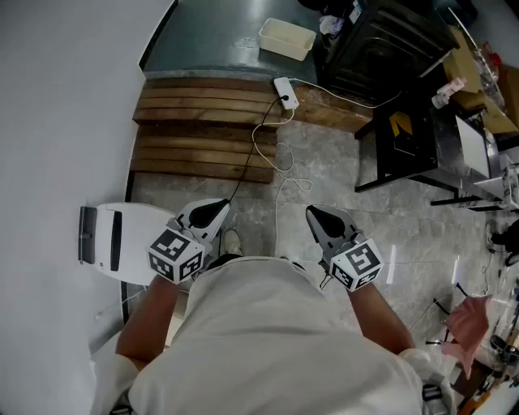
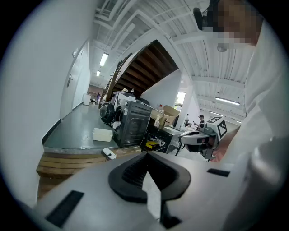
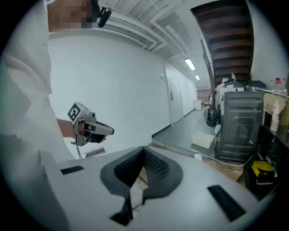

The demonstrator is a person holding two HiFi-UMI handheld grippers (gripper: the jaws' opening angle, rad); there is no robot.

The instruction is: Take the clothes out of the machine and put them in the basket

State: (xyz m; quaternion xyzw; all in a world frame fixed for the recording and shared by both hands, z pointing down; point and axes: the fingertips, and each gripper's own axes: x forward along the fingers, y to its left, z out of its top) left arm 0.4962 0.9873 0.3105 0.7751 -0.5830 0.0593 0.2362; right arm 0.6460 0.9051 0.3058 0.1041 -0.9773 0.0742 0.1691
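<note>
The dark washing machine [image 1: 381, 49] stands far ahead at the upper right, with a bit of light cloth [image 1: 331, 24] at its left side. A cream basket [image 1: 285, 38] sits on the grey floor just left of it. Both grippers are held close to the person's body, well short of the machine. The left gripper [image 1: 212, 212] is shut and empty; the right gripper [image 1: 323, 219] is shut and empty too. In the left gripper view the jaws [image 2: 146, 173] meet, with the machine [image 2: 131, 124] and basket [image 2: 102, 134] beyond. In the right gripper view the jaws [image 3: 137, 173] are closed, with the machine [image 3: 239, 126] at the right.
Wooden steps [image 1: 203, 130] lie between me and the grey floor. A white power strip [image 1: 285, 91] and its cable trail across them. A white appliance [image 1: 122, 239] stands by the left wall. A black stand [image 1: 405, 138] and cluttered tables are at the right.
</note>
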